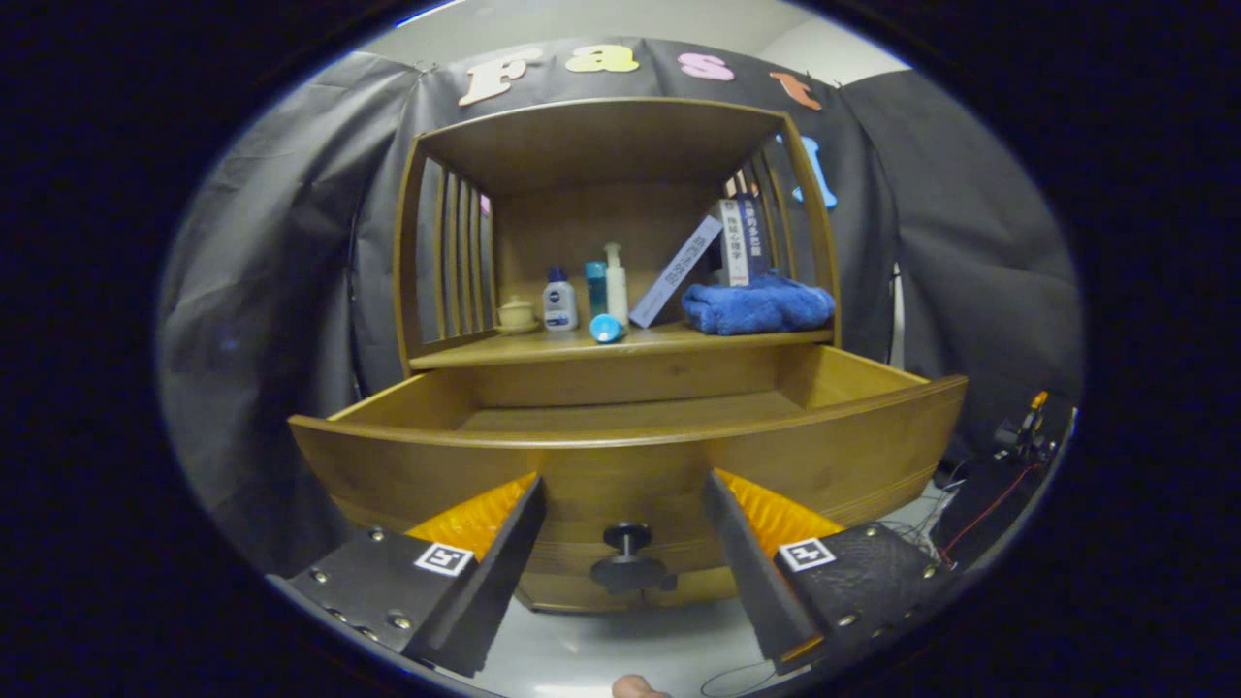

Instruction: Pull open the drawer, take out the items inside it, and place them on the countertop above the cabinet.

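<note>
A wooden cabinet has its drawer (630,456) pulled out toward me, and what shows of the drawer floor looks bare. The drawer's dark round knob (628,538) sits low on the front panel, between my two fingers and untouched. My gripper (625,485) is open, its fingers standing either side of the knob just in front of the drawer face. On the countertop (543,351) above stand a small cream pot (516,313), a white-and-blue bottle (559,301), a teal bottle (595,287), a white pump bottle (616,283), a lying blue tube (606,328) and a folded blue towel (758,304).
Several books (729,247) lean against the slatted right side of the shelf. Cables and a small stand (1023,436) lie on the floor to the cabinet's right. A fingertip (635,687) shows below the fingers.
</note>
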Demonstrator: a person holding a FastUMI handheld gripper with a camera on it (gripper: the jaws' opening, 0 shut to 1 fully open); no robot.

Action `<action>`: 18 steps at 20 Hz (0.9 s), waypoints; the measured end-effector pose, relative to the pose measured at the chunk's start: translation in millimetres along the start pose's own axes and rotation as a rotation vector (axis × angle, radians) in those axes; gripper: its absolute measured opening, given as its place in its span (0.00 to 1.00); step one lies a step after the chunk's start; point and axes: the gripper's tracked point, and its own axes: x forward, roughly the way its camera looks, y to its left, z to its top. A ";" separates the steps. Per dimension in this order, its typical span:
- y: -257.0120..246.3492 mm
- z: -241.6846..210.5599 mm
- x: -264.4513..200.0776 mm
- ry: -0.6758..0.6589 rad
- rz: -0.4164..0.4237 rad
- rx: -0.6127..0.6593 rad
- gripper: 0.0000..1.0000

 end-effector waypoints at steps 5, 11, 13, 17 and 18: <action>1.5 5.7 19.1 -0.065 0.034 0.043 0.99; 4.0 11.5 67.2 -0.137 0.039 0.025 0.99; 6.6 11.3 81.1 -0.169 0.038 0.019 0.99; 11.6 12.0 107.2 -0.222 0.037 -0.016 0.99; 12.6 12.3 114.5 -0.227 0.038 -0.007 0.99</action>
